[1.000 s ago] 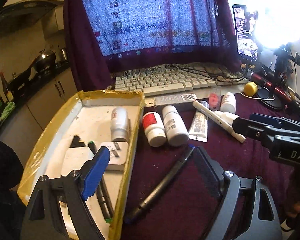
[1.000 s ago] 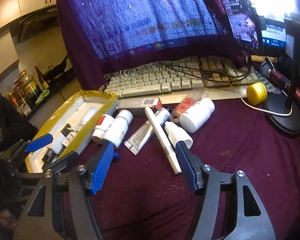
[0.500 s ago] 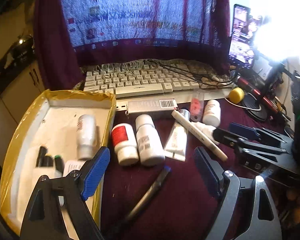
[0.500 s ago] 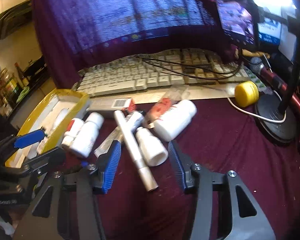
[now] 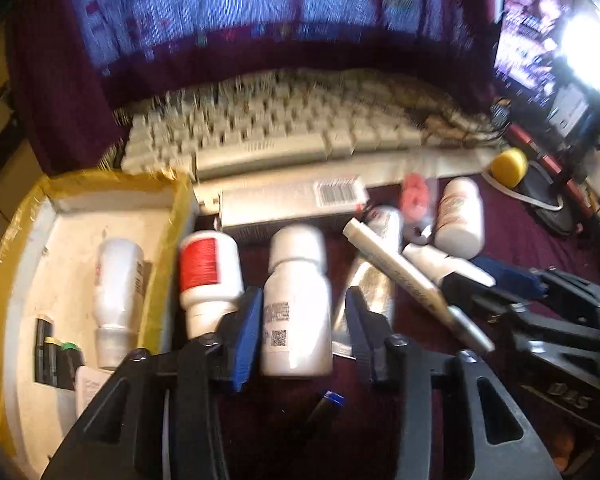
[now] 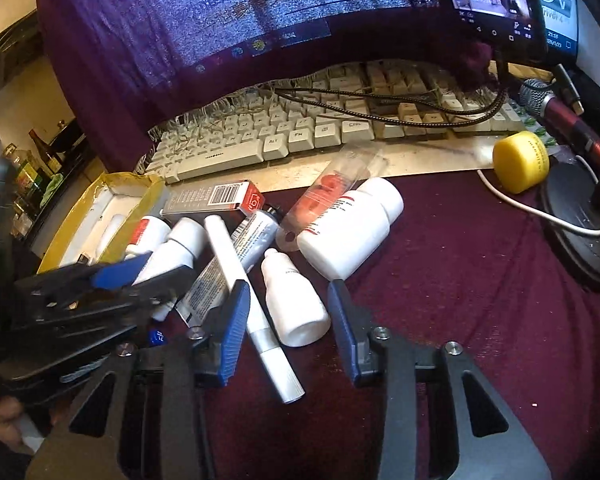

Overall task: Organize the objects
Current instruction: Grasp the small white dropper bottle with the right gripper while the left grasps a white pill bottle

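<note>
A white bottle [image 5: 296, 308] with a printed label lies on the maroon cloth between the fingers of my left gripper [image 5: 302, 300]. Its jaws are closing; the left pad is at the bottle and a thin gap shows on the right. A red-labelled bottle [image 5: 208, 272] lies just left of it. My right gripper [image 6: 288, 292] is closing around a small white dropper bottle [image 6: 292, 300] and a white marker pen [image 6: 252, 300]; neither is clearly pinched. A yellow-taped tray [image 5: 172, 200] at the left holds a white bottle [image 5: 116, 292] and dark markers.
A bigger white bottle [image 6: 352, 228], a clear tube with red inside [image 6: 328, 188], a silver tube [image 6: 236, 256] and a barcoded box [image 6: 216, 196] lie in the pile. A keyboard [image 6: 300, 136], a yellow cap [image 6: 520, 160], a stand base [image 6: 572, 236] and a draped monitor are behind.
Both grippers came forward and down onto the pile and their jaws narrowed. The left swung right, from over the tray to the labelled white bottle; the right settled around the dropper bottle and pen.
</note>
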Motion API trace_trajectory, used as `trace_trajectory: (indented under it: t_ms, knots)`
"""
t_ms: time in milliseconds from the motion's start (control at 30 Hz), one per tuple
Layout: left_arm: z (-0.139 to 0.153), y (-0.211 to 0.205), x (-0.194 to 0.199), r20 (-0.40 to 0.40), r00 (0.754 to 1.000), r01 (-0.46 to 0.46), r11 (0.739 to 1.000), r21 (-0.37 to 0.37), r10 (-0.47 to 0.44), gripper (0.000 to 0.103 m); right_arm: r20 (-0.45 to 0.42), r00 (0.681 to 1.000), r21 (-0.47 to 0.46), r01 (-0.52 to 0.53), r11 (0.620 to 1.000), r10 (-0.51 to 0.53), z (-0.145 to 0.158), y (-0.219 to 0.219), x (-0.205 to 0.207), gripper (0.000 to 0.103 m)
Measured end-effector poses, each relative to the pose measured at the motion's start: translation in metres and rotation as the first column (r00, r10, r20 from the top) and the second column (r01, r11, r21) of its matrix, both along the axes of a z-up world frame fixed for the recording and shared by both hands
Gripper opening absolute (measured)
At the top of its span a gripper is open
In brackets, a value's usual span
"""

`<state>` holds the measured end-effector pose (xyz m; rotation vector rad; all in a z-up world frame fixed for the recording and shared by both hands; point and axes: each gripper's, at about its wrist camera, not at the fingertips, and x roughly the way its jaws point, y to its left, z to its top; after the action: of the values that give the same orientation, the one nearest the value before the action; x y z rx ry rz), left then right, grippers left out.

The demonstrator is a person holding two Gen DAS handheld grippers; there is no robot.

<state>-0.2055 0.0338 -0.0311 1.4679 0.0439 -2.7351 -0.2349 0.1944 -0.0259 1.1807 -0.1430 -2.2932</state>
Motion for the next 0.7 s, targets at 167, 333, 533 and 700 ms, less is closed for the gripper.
trace_trajectory:
  t_ms: [167, 333, 533, 700]
  knots:
    - [0.001, -0.014, 0.02, -0.004, 1.0, -0.015, 0.997, 0.076, 0.015, 0.03, 0.002, 1.0, -0.003, -0.008, 1.0, 0.008, -0.004, 0.003, 0.012, 0.024]
    - [0.007, -0.014, 0.061, -0.021, 1.0, 0.014, 0.988, 0.153, -0.011, 0.03, -0.021, 1.0, 0.049, -0.022, 0.999, 0.023, -0.003, 0.002, 0.037, 0.024]
    - [0.008, -0.013, 0.085, -0.033, 0.999, -0.008, 0.991, 0.132, 0.012, 0.03, -0.068, 0.998, 0.191, 0.004, 0.982, 0.009, -0.005, -0.019, 0.042, 0.024]
    - [0.014, -0.013, 0.09, -0.083, 0.996, -0.027, 0.997, 0.071, 0.033, 0.03, -0.103, 0.995, 0.149, 0.023, 0.989, -0.007, 0.004, -0.014, 0.051, 0.024]
